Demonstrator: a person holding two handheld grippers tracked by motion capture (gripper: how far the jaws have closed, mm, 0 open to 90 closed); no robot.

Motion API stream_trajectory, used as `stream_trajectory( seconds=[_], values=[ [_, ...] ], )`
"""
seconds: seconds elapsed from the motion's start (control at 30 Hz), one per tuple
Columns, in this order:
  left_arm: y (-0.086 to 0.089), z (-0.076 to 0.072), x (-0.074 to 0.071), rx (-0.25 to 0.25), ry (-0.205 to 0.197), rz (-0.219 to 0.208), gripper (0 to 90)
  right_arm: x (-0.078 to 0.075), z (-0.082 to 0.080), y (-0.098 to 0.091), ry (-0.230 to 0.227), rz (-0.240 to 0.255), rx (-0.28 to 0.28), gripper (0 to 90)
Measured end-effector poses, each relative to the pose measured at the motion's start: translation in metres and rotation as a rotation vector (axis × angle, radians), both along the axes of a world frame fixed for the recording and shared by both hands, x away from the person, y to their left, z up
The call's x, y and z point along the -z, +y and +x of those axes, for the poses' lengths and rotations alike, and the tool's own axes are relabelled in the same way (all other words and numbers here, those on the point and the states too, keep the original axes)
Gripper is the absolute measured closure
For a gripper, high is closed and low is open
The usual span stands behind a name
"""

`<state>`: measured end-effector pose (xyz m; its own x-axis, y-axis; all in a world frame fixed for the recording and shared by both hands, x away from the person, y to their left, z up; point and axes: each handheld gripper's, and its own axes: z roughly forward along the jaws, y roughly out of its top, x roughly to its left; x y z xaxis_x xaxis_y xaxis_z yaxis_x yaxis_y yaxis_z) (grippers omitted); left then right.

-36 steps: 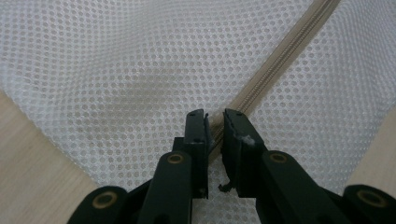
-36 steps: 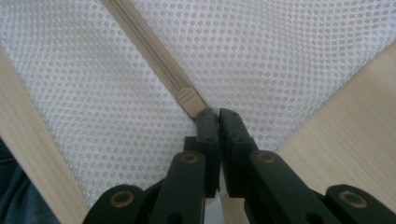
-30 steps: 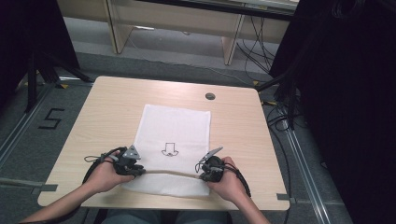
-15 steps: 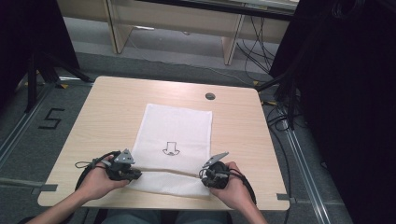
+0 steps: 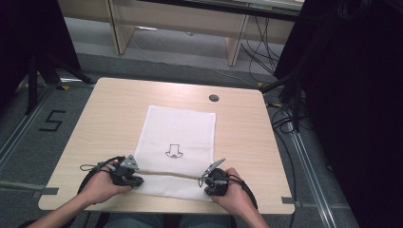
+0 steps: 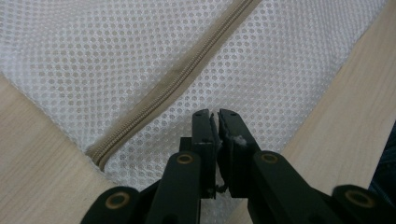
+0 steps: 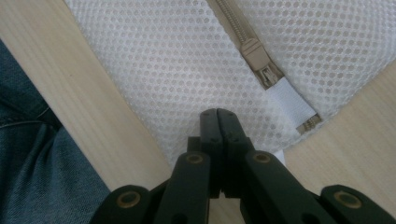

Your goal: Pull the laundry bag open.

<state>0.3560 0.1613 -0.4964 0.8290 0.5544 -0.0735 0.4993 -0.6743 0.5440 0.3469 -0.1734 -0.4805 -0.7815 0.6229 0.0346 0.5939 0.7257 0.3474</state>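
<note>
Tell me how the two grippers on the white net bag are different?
The left gripper sits at the bag's near left corner, by the plain end of the tan zipper; the right gripper sits at the near right corner, by the zipper slider. The left gripper's jaws show a thin slit; the right's meet flush. Both are shut on the bag's mesh.

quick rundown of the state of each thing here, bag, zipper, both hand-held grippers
mesh bag: lying flat on the table
zipper: zipped shut, slider at the end near the right hand-held gripper
left hand-held gripper: jaws shut, pinching the bag's near edge
right hand-held gripper: jaws shut, pinching the bag's near edge
</note>
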Motion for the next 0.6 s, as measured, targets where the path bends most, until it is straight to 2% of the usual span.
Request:
stream_trajectory(
  seconds=[0.13,0.2,0.33,0.43,0.47,0.53,0.57,0.6],
  values=[
    [-0.0014,-0.0019,-0.0004,0.008,0.001,0.005,84.1,0.0005,0.0043,-0.0006,-0.023,-0.004,0.020,90.0],
    [-0.0014,-0.0029,-0.0005,0.000,0.009,0.003,84.0,0.0008,0.0059,-0.0008,-0.014,0.003,0.036,90.0],
    [-0.0001,-0.0012,-0.0004,-0.004,0.024,-0.003,83.8,0.0012,0.0081,-0.0021,-0.018,0.012,0.022,90.0],
    [0.0010,0.0008,-0.0002,0.009,0.031,-0.017,81.9,0.0010,0.0071,-0.0026,-0.008,0.022,0.043,87.1],
    [0.0009,0.0013,-0.0003,-0.001,0.041,-0.028,81.3,0.0008,0.0071,-0.0032,-0.004,0.025,0.047,85.3],
    [0.0014,0.0036,-0.0022,0.013,0.032,-0.037,79.8,0.0010,0.0067,-0.0045,0.006,0.043,0.061,83.6],
    [0.0005,0.0034,-0.0028,0.004,0.031,-0.061,79.0,0.0003,0.0071,-0.0060,-0.003,0.044,0.055,82.3],
    [0.0012,0.0043,-0.0048,0.017,0.026,-0.064,77.8,-0.0011,0.0071,-0.0074,-0.006,0.055,0.055,80.6]
  ],
)
